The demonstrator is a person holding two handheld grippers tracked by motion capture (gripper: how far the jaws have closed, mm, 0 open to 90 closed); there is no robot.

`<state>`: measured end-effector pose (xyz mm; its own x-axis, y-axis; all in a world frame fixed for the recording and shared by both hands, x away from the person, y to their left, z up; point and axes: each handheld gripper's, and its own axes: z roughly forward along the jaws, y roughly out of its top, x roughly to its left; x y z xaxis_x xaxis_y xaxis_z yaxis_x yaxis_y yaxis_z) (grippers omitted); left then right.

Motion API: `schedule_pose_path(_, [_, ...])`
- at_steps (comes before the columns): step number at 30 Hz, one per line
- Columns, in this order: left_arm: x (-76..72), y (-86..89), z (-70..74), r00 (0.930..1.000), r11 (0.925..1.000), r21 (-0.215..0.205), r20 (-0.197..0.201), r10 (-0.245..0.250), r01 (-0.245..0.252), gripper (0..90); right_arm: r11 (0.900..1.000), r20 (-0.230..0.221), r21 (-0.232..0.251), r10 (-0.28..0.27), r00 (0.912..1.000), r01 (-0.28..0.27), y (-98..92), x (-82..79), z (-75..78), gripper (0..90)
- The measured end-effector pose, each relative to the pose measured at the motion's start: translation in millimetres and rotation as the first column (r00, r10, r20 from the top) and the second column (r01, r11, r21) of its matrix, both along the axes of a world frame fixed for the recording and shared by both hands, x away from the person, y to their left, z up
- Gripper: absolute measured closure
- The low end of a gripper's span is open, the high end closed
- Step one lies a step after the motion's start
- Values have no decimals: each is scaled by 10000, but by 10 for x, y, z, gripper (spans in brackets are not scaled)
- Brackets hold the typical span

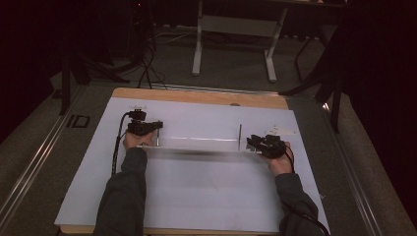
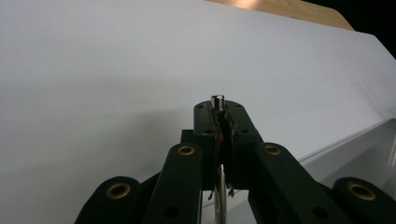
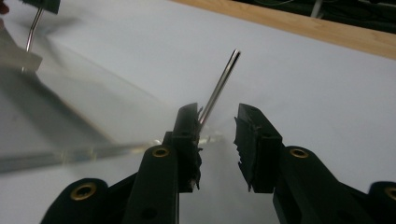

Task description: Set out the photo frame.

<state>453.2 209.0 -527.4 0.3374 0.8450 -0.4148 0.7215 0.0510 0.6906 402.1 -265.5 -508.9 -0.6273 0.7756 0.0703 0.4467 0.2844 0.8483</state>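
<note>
Forearms spread, left gripper (image 1: 147, 129) clamping rod (image 2: 217, 101)

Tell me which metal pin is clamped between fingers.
The left metal pin, on the clear plate's left end: the left gripper grips it; the right pin stands free.

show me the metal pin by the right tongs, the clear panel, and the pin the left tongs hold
right metal pin (image 3: 219, 84), right gripper view, middle of its shaft
clear panel (image 1: 196, 147), high view, middle of its long face
left metal pin (image 2: 217, 101), left gripper view, its top end above the shut tongs
</note>
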Motion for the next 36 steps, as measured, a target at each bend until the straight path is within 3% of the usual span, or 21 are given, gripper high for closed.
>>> schedule_pose_path(5, [7, -1, 4, 10000, 10000, 15, -47, -25, 25, 854, 9995, -36, -255, 197, 9998, -198, -22, -56, -52, 692])
schedule_pose_path(18, [18, -3, 6, 9999, 10000, -8, -116, 2, -2, 855, 9976, -236, -242, 637, 9977, -643, -44, -88, -135, 702])
schedule_pose_path(29, [17, -1, 1, 9999, 10000, -79, -106, 29, -30, 854, 9889, 34, 141, 1478, 9890, -1478, 72, -81, -95, 601])
schedule_pose_path(36, [22, 3, -3, 9999, 9999, -127, -142, 53, -55, 854, 9884, 361, 7, 1519, 9877, -1520, 112, -82, -91, 554])
